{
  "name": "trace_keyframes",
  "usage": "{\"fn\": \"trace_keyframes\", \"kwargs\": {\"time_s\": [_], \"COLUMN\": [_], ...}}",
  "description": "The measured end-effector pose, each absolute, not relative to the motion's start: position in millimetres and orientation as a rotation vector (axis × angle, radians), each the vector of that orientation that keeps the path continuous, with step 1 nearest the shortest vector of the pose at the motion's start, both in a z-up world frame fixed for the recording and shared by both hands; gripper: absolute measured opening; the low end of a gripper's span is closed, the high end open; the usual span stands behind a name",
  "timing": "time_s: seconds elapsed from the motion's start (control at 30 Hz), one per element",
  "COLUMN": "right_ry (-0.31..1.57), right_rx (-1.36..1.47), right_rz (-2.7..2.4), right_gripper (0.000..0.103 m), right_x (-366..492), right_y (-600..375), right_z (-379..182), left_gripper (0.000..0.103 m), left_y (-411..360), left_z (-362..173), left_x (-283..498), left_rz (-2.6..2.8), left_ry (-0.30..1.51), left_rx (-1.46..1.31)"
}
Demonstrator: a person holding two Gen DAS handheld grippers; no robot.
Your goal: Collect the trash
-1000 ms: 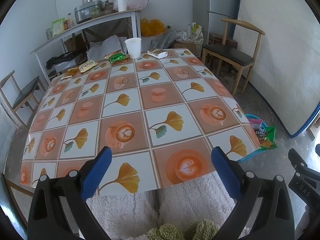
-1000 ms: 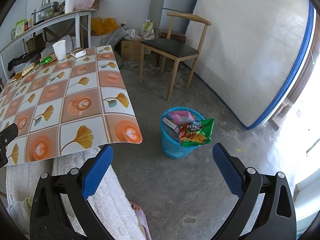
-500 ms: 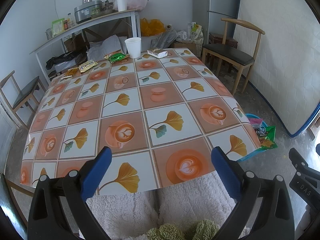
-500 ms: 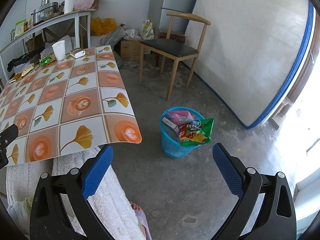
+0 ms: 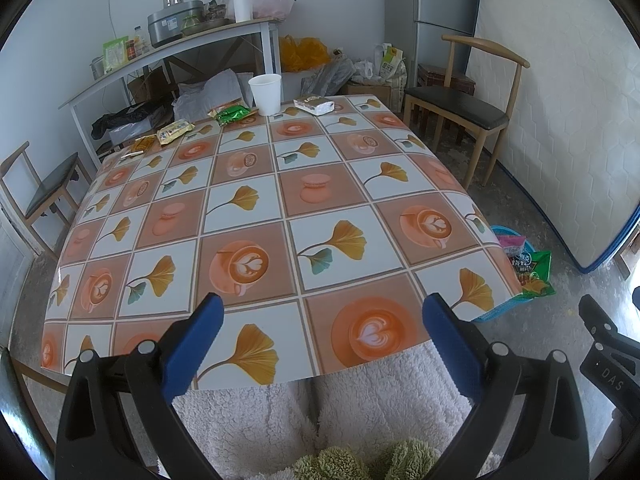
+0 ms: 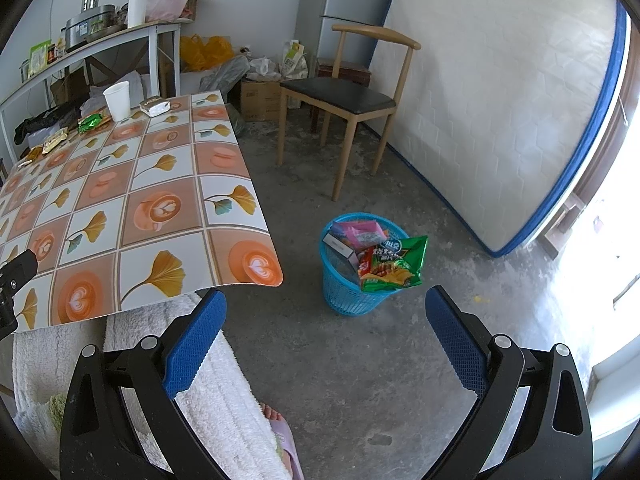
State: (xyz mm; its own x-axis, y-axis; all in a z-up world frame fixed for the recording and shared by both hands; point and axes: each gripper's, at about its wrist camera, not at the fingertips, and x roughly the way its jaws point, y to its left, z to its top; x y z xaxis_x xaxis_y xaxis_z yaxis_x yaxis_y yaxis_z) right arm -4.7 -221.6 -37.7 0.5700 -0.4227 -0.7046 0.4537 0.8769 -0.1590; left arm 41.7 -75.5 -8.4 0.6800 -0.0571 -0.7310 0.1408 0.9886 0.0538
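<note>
Both grippers are held low at the near edge of the table [image 5: 256,264], over a lap in white fleece. The left gripper [image 5: 320,344] has its jaws spread wide and holds nothing; it faces along the table. The right gripper [image 6: 326,332] is just as wide open and empty, and it faces the floor off the table's right side. So the step in hand looks like a pause between pickups, with some trash already binned and more to fetch.

On the floor, near the table's near right corner, stands the blue bin [image 6: 344,292]. A green snack bag [image 6: 394,266] hangs over its rim, with a pink packet [image 6: 360,232] and a small box [image 6: 340,246] inside.

The near and middle parts of the table are bare. What is left lies along the far edge: a white packet [image 5: 314,105] toward the far right corner, a paper cup [image 5: 266,94] beside it, a green wrapper [image 5: 234,114] just left of the cup, then a yellow wrapper [image 5: 175,132] and smaller scraps [image 5: 142,145] toward the far left corner.

The next move probably calls for a long reach across the full table, or standing up. The upright cup could tip if nudged while taking the wrapper beside it. A chair [image 6: 344,96] stands beyond the bin, clear of the way between table and bin.
</note>
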Motion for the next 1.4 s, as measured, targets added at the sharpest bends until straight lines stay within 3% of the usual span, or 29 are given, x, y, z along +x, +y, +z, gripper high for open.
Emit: {"fn": "trace_keyframes", "kwargs": {"time_s": [1.4], "right_ry": [0.814], "right_rx": [0.043], "right_rz": [-0.517], "right_gripper": [0.096], "right_x": [-4.2], "right_y": [-222.1], "right_z": [-35.1], "left_gripper": [0.097], "left_y": [-74.1], "left_z": [-8.5], "left_x": [42.2], "left_rz": [-0.114], "left_ry": [0.819], "left_rx": [0.104]}}
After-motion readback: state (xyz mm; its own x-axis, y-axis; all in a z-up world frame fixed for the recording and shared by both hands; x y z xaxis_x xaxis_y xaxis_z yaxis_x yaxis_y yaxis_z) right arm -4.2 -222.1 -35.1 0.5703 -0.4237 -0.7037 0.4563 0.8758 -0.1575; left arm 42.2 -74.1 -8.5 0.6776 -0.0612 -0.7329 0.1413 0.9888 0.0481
